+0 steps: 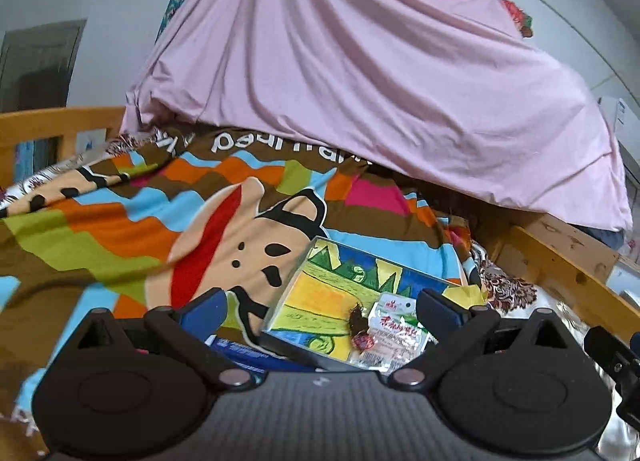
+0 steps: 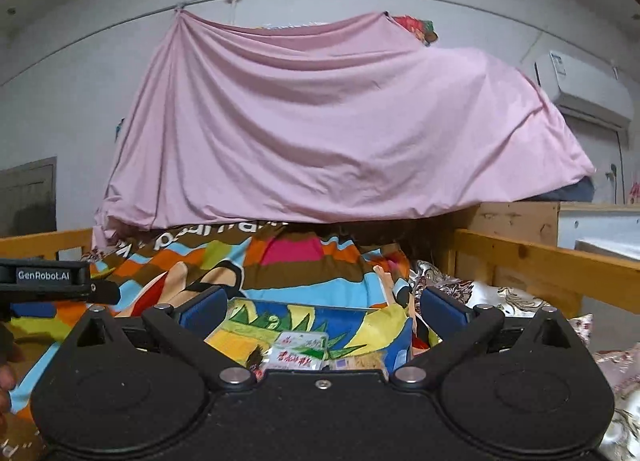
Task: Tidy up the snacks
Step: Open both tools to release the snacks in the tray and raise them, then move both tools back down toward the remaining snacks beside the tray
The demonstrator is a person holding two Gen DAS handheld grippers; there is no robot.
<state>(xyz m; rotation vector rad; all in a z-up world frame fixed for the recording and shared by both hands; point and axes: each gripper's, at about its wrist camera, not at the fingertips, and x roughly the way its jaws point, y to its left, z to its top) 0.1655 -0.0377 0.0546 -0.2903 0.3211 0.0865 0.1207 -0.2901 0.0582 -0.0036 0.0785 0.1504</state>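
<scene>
**Snack packets in a clear box on the bed**

Snack packet (image 1: 394, 327), white with red lettering, lies in a clear box (image 1: 320, 261) with a bright drawn lining, resting on the colourful cartoon blanket (image 1: 120, 229) of a bed. In the left wrist view the left hand-held gripper (image 1: 320, 309) hangs just above the box, its blue-padded fingers (image 1: 208, 311) wide apart and clamped on nothing. A dark reddish snack (image 1: 358, 325) sits beside the packet; its kind is hard to make out. The box's near edge is cut off by the gripper body. A pink sheet (image 1: 360, 81) drapes over whatever stands behind, hiding it.

In the right wrist view the right hand-held gripper (image 2: 320, 307) is likewise spread open and empty over the same clear box (image 2: 304, 311). The snack packet (image 2: 298, 353) and a second pale packet (image 2: 360, 363) are partly hidden by the gripper body. The left hand-held gripper (image 2: 48, 281) enters at the left edge, only partly visible. A wooden bed rail (image 2: 540, 257) runs at right.
</scene>
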